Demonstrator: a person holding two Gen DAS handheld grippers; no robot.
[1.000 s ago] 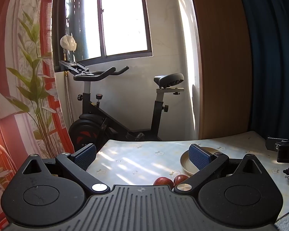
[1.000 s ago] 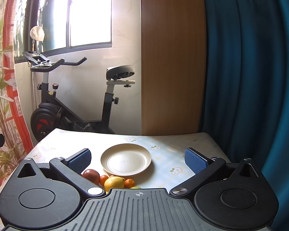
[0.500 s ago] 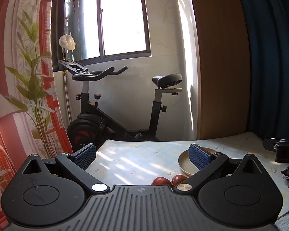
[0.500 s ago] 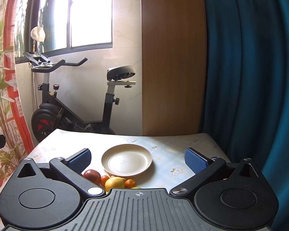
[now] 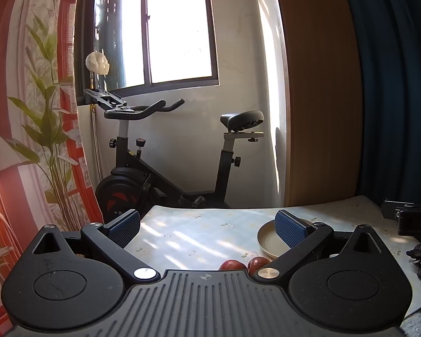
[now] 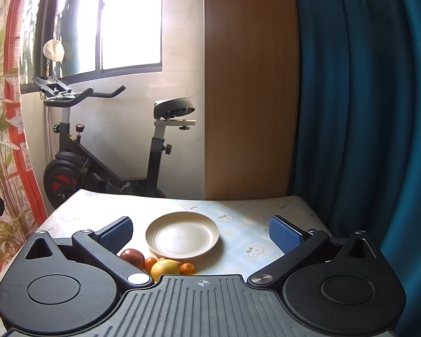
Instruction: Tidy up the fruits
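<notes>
Red apples [image 5: 240, 264] lie on the bench [image 5: 199, 233] at 5 o'clock below the spread, empty left tongs [image 5: 207, 227]. Right view: spread, empty right tongs [image 6: 200, 233] frame the plate [image 6: 182, 234]; lemon [image 6: 165, 269] and oranges [image 6: 187, 268] sit at 6 o'clock.

home room, lived-in. exercise bike [image 6: 98, 157] parked against the white wall under a window [image 5: 165, 28], dark blue curtain [image 6: 365, 98] on the right, wooden panel [image 6: 249, 84] beside it. red and white drape with printed plant [image 5: 42, 129] on the left. table with a flowery cloth [image 6: 238, 219] holds a plate [image 6: 182, 234] and fruit [image 6: 165, 269].
</notes>
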